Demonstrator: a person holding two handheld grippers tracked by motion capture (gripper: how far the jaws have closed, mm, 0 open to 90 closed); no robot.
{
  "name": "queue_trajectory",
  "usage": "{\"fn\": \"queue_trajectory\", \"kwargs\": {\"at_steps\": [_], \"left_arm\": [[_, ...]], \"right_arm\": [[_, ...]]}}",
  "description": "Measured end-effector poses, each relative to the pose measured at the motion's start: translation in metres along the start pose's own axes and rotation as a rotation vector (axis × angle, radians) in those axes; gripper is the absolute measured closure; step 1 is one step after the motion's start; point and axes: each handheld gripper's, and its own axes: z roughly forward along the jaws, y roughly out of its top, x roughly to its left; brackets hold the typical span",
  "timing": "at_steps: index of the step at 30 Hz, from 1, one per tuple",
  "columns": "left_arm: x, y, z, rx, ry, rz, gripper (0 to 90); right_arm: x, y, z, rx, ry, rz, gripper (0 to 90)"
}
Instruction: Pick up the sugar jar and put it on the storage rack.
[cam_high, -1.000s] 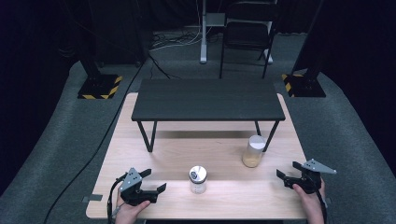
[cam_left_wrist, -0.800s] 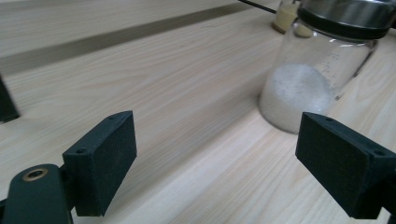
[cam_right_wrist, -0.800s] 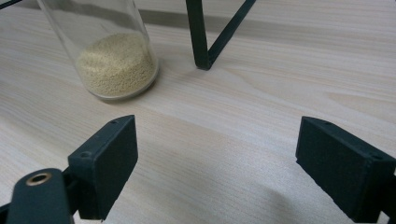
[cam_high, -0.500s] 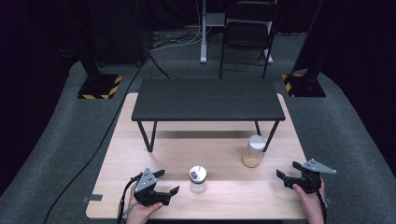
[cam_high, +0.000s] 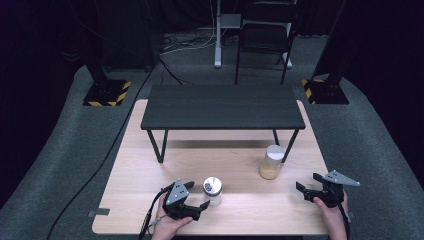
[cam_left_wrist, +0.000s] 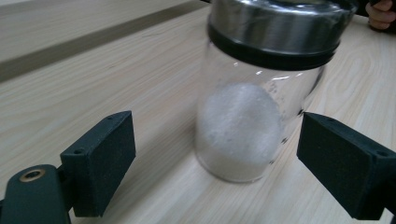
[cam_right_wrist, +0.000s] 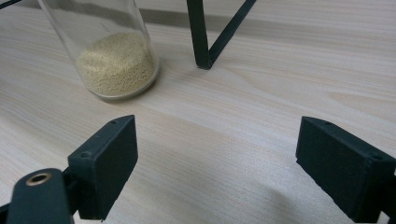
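A small glass jar (cam_high: 212, 191) with a metal lid and white powder inside stands near the table's front edge; the left gripper view shows the jar (cam_left_wrist: 254, 116) close up. My left gripper (cam_high: 196, 196) is open just left of it, and in its own view the left gripper (cam_left_wrist: 215, 163) has its jaws wide on either side of the jar without touching. A taller glass jar (cam_high: 272, 162) holds yellow grains (cam_right_wrist: 116, 63). My right gripper (cam_high: 306, 187) is open at the front right, with bare wood between the jaws of the right gripper (cam_right_wrist: 217, 163).
A low black bench (cam_high: 222, 107) on thin legs stands across the back half of the light wooden table (cam_high: 150, 165); one leg (cam_right_wrist: 201, 35) meets the wood right of the grain jar. Beyond the table are a chair (cam_high: 264, 37), stands and cables on grey floor.
My left gripper has moved right and forward from the front left until its jaws flank the powder jar. The right gripper has stayed put.
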Motion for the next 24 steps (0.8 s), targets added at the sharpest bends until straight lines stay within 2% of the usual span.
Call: {"fn": "queue_trajectory", "kwargs": {"at_steps": [7, 14, 17, 20, 24], "left_arm": [[-0.006, 0.003, 0.017, 0.0, -0.018, 0.0, 11.8], [-0.012, 0.006, 0.027, -0.001, -0.011, 0.004, 13.8], [-0.014, 0.008, 0.03, 0.005, -0.008, 0.002, 19.9], [-0.019, 0.01, 0.032, 0.015, 0.008, 0.028, 30.0], [-0.02, 0.01, 0.032, 0.013, 0.012, 0.037, 30.6]], "right_arm": [[0.0, 0.0, 0.0, 0.0, 0.003, 0.0, 11.8], [0.0, 0.0, 0.0, 0.001, 0.004, -0.003, 11.8], [0.0, 0.0, 0.0, 0.002, 0.002, -0.004, 11.8], [0.0, 0.0, 0.0, 0.001, 0.002, -0.004, 11.8], [0.0, 0.0, 0.0, 0.001, 0.001, -0.004, 11.8]]}}
